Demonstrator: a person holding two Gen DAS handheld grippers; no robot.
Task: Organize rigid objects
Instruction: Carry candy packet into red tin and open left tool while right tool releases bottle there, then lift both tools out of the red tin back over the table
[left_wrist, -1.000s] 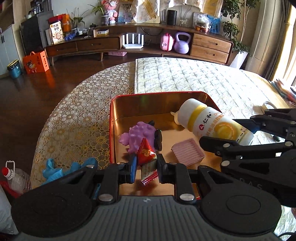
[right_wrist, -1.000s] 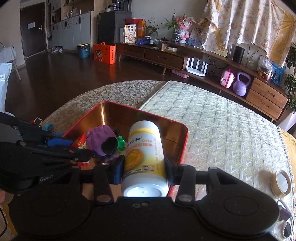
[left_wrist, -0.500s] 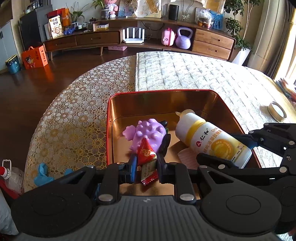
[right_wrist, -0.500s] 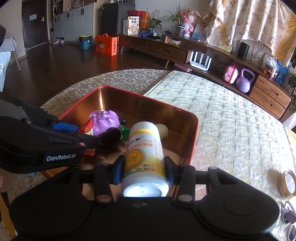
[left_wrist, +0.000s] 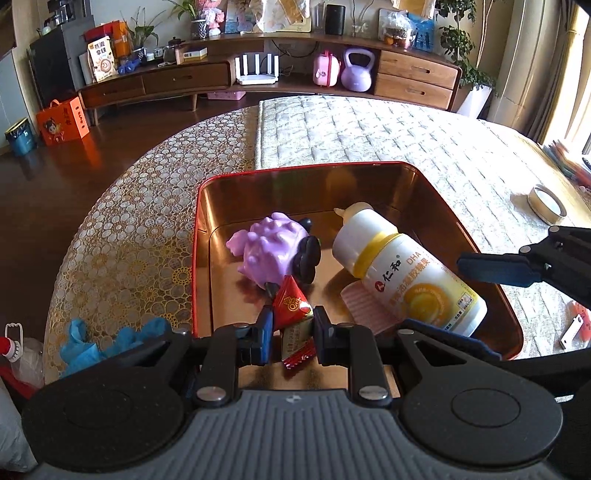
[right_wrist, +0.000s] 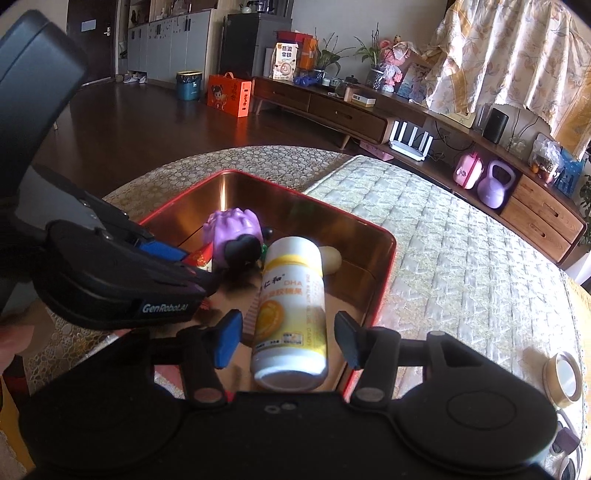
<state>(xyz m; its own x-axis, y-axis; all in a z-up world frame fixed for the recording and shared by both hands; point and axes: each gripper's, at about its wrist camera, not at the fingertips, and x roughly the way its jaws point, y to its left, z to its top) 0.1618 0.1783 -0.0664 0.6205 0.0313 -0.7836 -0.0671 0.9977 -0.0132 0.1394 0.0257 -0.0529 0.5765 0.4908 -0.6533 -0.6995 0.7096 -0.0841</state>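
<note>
Left wrist view. Left gripper (left_wrist: 291, 325) at 6 o'clock, clenched on small red triangular foil snack packet (left_wrist: 291, 304); packet tip pointing toward 12, lower crimped end hanging below pads. Held just above near edge of red-rimmed, copper-lined rectangular metal tin (left_wrist: 194, 258), centre frame, on round table w/ gold circle-pattern lace cloth (left_wrist: 122, 236). Inside tin: purple knobbly plastic toy w/ black parts (left_wrist: 271, 251) at 11 o'clock of packet; white cylindrical supplement bottle w/ yellow band & label (left_wrist: 406, 280) at 2 o'clock, lying on side, cap toward 11, resting partly on pink ribbed rectangular pad (left_wrist: 360, 304). Small cream rounded object at bottle's cap end; identity unclear. Right gripper (left_wrist: 480, 306) entering from 3 o'clock, blue pads either side of bottle base, not touching. Blue crumpled gloves (left_wrist: 107, 338) on cloth at 9 o'clock, outside tin. Roll of tape (left_wrist: 546, 203) on quilted pale runner (left_wrist: 369, 129) at 2 o'clock.

Right wrist view. Right gripper (right_wrist: 288, 338) at 6 o'clock, jaws opening; bottle (right_wrist: 291, 306) between fingers w/ clear gap each side, released, lying in tin (right_wrist: 384, 273), base toward camera. Purple toy (right_wrist: 236, 236) at 11 o'clock of bottle. Left gripper body at 9 o'clock, red packet (right_wrist: 201, 254) just visible past its blue pad. Tape roll (right_wrist: 563, 376) at 3 o'clock on table.
</note>
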